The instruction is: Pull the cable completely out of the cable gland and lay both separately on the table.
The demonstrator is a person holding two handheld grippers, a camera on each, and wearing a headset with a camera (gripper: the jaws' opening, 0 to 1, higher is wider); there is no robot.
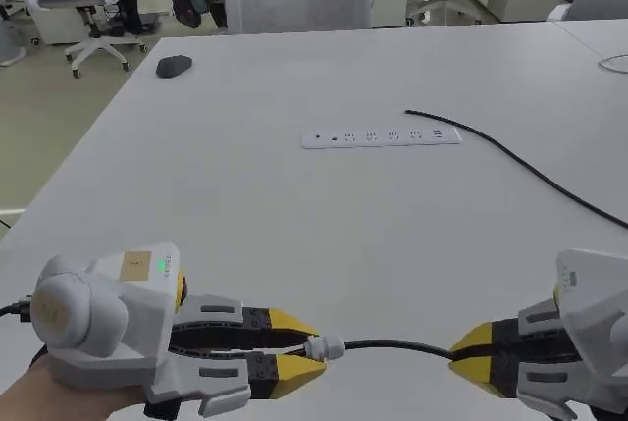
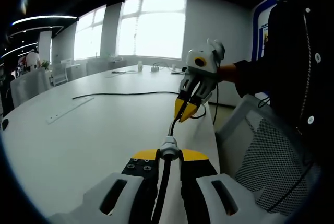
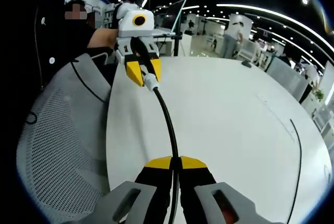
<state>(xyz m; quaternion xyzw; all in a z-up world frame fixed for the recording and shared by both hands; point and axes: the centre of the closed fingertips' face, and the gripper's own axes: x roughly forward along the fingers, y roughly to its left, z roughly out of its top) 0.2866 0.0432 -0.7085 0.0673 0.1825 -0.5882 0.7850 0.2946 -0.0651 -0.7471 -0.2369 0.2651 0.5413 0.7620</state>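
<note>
Your left gripper (image 1: 306, 345) was closed on the white cable gland (image 1: 325, 347), and your right gripper (image 1: 466, 350) was clamped on the black cable (image 1: 392, 345) a little along from it. The cable ran into the gland, both held over the near edge of the tabletop (image 1: 294, 225).

Toward twelve o'clock in the head view, ahead of both grippers, the counter (image 1: 245, 235) lies bare and wide, giving open room to pass. Farther along at twelve o'clock a flat power strip (image 1: 381, 136) lies crosswise. A black cord (image 1: 530, 171) starts just behind it and runs off toward three o'clock, a low obstacle across the right side. A mouse (image 1: 174, 66) sits at eleven o'clock, well apart. At six o'clock the cable (image 1: 392, 345) bars the gap between the grippers, stretched from the gland (image 1: 332, 348) clamped in the left gripper (image 1: 312, 346) to the closed right gripper (image 1: 456, 354). A mesh chair (image 2: 271, 156) stands just beside the counter's near edge.
</note>
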